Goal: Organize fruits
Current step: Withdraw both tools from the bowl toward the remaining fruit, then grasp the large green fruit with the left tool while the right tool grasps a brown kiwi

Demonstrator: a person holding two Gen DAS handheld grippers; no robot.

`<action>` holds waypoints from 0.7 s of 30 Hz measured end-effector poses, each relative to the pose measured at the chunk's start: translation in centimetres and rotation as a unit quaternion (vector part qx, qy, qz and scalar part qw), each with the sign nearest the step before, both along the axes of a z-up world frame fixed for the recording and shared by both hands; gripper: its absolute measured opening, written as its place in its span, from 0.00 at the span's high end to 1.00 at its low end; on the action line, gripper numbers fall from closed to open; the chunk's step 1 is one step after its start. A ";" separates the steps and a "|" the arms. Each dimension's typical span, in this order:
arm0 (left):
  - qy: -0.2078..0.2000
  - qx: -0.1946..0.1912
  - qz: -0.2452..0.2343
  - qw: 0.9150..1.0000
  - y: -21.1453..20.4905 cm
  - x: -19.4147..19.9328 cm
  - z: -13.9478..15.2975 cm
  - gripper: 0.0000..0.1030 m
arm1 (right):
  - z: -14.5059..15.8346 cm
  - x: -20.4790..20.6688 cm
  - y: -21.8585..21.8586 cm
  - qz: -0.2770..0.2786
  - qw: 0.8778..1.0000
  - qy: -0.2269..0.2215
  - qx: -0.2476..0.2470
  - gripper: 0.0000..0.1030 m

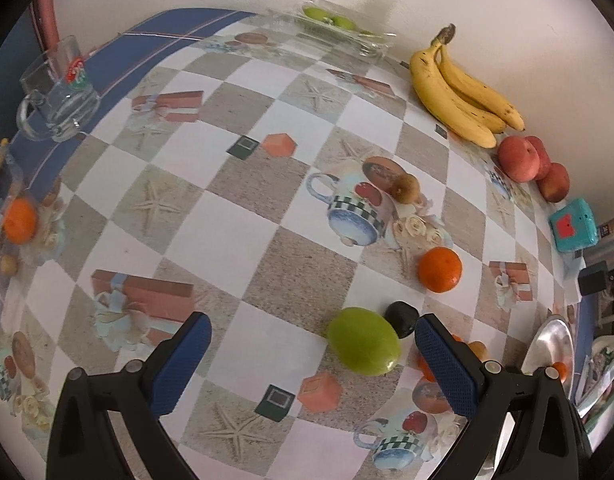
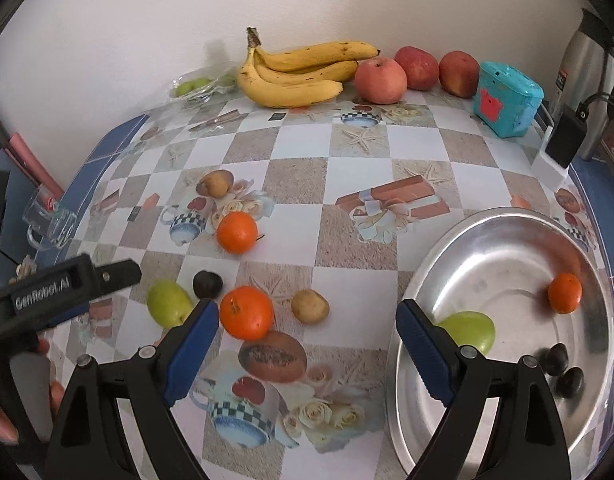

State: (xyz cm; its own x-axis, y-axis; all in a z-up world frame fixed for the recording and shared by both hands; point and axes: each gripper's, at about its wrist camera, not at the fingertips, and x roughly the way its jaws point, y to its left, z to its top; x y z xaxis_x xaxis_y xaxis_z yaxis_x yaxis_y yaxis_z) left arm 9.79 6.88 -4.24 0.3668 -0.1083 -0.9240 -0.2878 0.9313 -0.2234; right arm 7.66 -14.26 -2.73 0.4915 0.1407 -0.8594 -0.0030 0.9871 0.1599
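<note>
- The left gripper point(image 1: 313, 360) hangs over the near part of the table point(image 1: 267, 216), its jaws wide apart and holding nothing.
- A green fruit point(image 1: 363, 341) lies on the table between the blue fingers, closer to the right-hand finger, touching neither.
- A dark plum point(image 1: 402, 318) sits just beyond that fruit, beside the right-hand fingertip; a mandarin point(image 1: 440, 269) lies further out, near the printed cup.
- The right gripper point(image 2: 307, 340) is also spread open and empty, straddling the table and the rim of the metal bowl point(image 2: 403, 392) at the near right corner.
- An orange point(image 2: 246, 312) and a small potato point(image 2: 310, 306) lie on the table just ahead of its fingers, the orange near the left-hand fingertip.
- Inside the bowl rest a green pear-like fruit point(image 2: 473, 330), partly hidden by the right-hand finger, a small tangerine point(image 2: 564, 293) and two dark plums point(image 2: 563, 368).
- Bananas point(image 2: 295, 74) and three apples point(image 2: 417, 70) line the far edge by the wall.
</note>
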 end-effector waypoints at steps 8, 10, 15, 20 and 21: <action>0.004 0.015 -0.027 1.000 -1.3 0.4 -0.7 0.00 | -0.5 1.0 -0.8 -0.021 1.000 0.006 0.019 0.13; 0.011 0.012 -0.025 1.000 -1.4 0.3 -1.1 0.00 | -0.8 1.2 -0.7 -0.019 1.000 0.010 0.016 0.16; 0.020 -0.016 -0.025 0.999 -1.4 0.3 -2.0 0.01 | -1.7 1.7 -0.5 -0.015 0.999 0.024 0.015 0.20; 0.020 -0.028 -0.035 0.999 -2.0 0.4 -2.3 0.10 | -2.7 2.1 -0.5 -0.019 0.999 0.038 0.013 0.34; 0.019 -0.034 -0.036 0.999 -2.0 0.3 -2.3 0.13 | -2.8 2.1 -0.6 -0.018 0.999 0.037 0.015 0.37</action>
